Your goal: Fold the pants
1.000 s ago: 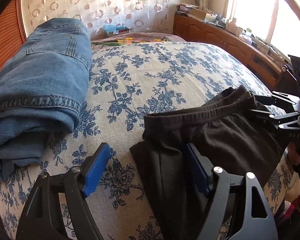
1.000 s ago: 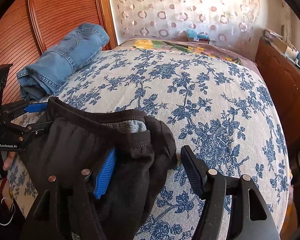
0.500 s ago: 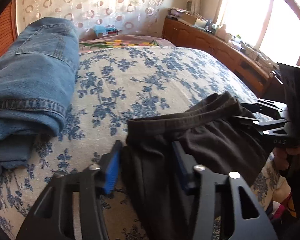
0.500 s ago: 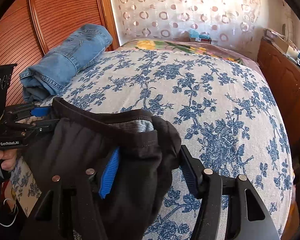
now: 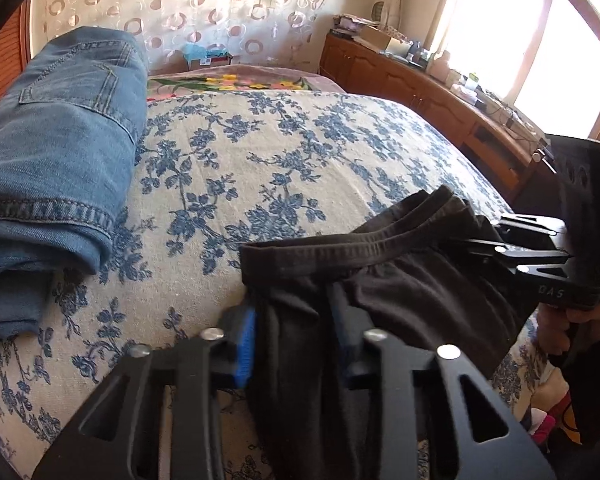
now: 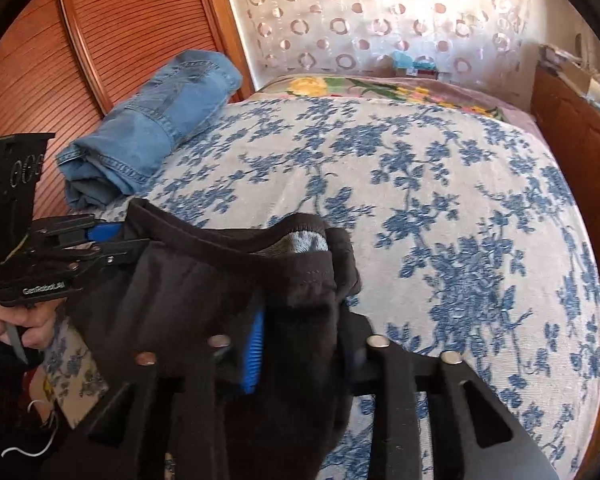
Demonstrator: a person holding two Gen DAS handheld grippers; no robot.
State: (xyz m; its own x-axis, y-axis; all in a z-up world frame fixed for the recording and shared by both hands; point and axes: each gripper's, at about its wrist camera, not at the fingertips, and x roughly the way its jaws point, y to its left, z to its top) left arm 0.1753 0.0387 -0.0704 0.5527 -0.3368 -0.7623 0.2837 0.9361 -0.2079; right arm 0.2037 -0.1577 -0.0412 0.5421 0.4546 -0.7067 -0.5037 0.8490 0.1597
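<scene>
Left gripper [image 5: 296,328], bottom centre of the left wrist view: jaws have just been closing and now stand narrow, blue pads pinching a bunched fold of the black pants [image 5: 400,292] at the waistband's left end. Fabric sits between the pads; reads as a grip.

Right gripper [image 6: 300,344], bottom centre of the right wrist view: jaws likewise just closing, now narrow, clamped on the waistband's other end, where the grey lining shows. Both hold cloth.

Pants position: at the near edge of the bed [image 5: 260,152], lower middle of both frames, remaining cloth hanging below the frame out of sight. Waistband runs left–right between the two grippers, so its long axis is crosswise to both sets of fingers. Each gripper is at its own end; neither is nearer the middle.

Judgement: with both corners secured, the next move likely needs a lift and a spread forward onto the open floral cover.

Farther back, upper left: folded jeans [image 5: 56,152], well apart from the pants.
</scene>
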